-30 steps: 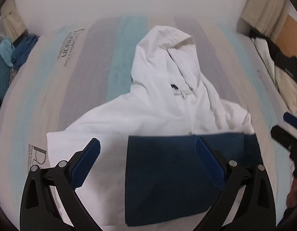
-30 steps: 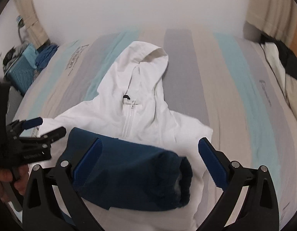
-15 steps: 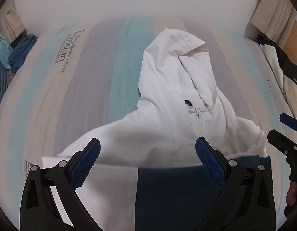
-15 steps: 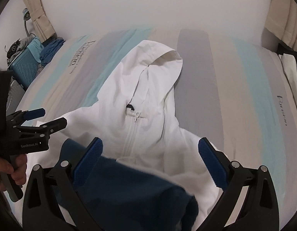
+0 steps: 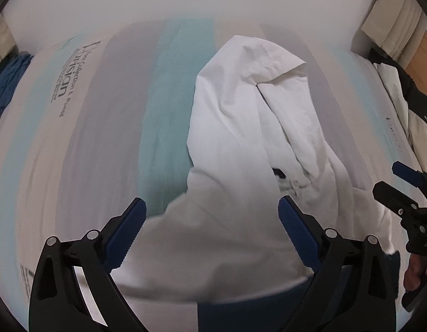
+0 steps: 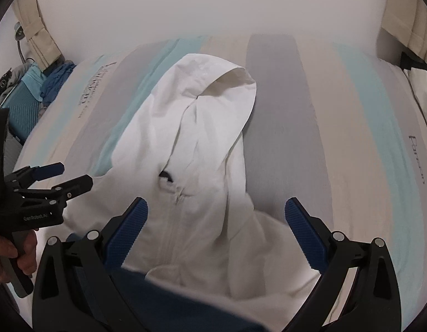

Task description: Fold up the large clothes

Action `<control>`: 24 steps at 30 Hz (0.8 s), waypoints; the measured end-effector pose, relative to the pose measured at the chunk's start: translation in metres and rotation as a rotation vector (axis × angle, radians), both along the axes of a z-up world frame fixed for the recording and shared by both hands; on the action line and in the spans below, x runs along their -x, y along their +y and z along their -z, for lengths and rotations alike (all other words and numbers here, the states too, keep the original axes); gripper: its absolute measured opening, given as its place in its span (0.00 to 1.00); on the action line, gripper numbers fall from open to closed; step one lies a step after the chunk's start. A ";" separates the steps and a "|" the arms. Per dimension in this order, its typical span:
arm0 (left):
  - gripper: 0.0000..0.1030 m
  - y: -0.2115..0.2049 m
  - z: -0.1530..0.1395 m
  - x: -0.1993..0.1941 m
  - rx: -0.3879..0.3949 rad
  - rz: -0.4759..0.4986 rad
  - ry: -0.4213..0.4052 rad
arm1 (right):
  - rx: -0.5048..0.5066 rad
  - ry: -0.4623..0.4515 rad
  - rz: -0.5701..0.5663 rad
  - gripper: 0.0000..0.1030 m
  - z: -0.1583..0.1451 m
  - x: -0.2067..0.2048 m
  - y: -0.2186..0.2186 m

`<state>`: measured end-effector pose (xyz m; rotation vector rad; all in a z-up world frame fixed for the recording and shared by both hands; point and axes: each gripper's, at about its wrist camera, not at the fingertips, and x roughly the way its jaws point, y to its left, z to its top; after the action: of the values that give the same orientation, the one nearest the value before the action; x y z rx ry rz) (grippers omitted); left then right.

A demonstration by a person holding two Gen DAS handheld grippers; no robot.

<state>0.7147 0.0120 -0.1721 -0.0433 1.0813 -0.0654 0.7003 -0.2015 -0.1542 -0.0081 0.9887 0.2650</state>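
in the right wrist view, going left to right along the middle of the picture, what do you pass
teal suitcase → left claw → white hooded jacket → grey stripe of the bed cover → light blue stripe → printed lettering on the cover

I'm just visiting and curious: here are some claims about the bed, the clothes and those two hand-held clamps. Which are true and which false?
1. The white hooded zip jacket lies on a striped bedsheet. True.
2. The left gripper is shut on the hood. False: open, holding nothing.
3. The right gripper is open. True.
4. A red garment lies below the jacket. False: the dark navy garment does.
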 end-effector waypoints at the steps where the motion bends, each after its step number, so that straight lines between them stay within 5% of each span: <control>1: 0.91 0.001 0.002 -0.005 0.002 0.005 0.002 | -0.003 0.000 -0.007 0.93 0.004 -0.009 0.000; 14: 0.92 0.004 0.016 -0.080 -0.054 0.094 0.016 | -0.020 0.039 -0.122 0.89 0.032 -0.102 0.012; 24: 0.92 0.001 0.040 -0.122 -0.021 0.125 0.052 | 0.018 0.135 -0.141 0.78 0.067 -0.157 0.023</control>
<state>0.8365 0.0127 -0.2119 0.0417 1.1360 -0.1656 0.8574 -0.1790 -0.2211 -0.0777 1.1263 0.3900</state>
